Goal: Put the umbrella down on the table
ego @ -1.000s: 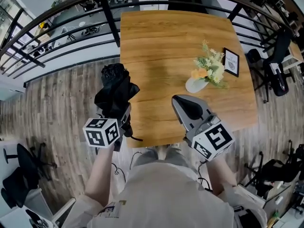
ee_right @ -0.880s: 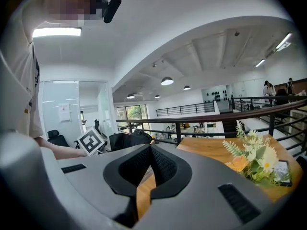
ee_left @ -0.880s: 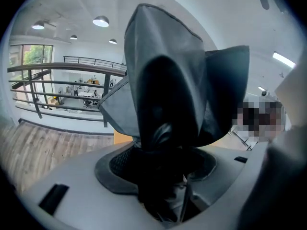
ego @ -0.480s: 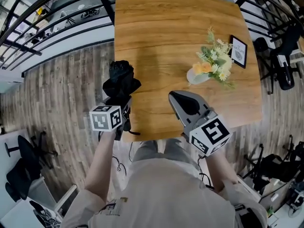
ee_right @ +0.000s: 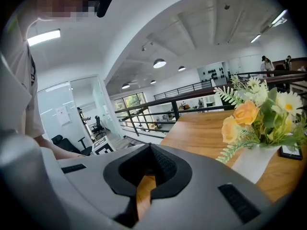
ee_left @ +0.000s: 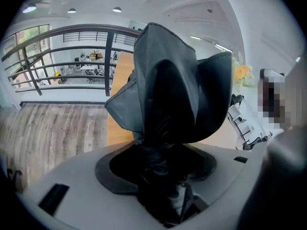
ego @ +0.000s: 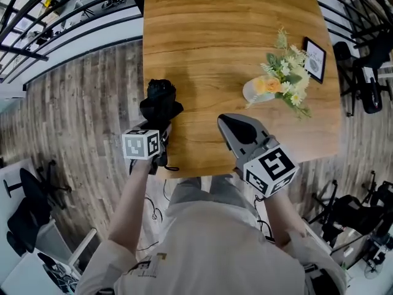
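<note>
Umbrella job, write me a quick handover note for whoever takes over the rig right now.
Left tongs: shut on the folded black umbrella, held at the wooden table's left edge, near its front corner.
Right tongs: shut, empty, over the table's near edge.
Done: umbrella gripped, nothing set down yet.
Left: lay it on bare wood, clear of the flower vase, then release.

Bright, even indoor light; round ceiling lamps (ee_right: 159, 63) glow overhead in both tool views. Faint soft shadow on bench (ego: 215, 54) near its left edge. Umbrella (ee_left: 177, 104) close to lens, underexposed, folds murky. Strong fisheye: railing (ee_left: 72, 32) beyond bench bows, corners black. Head view sharp, no glare.
</note>
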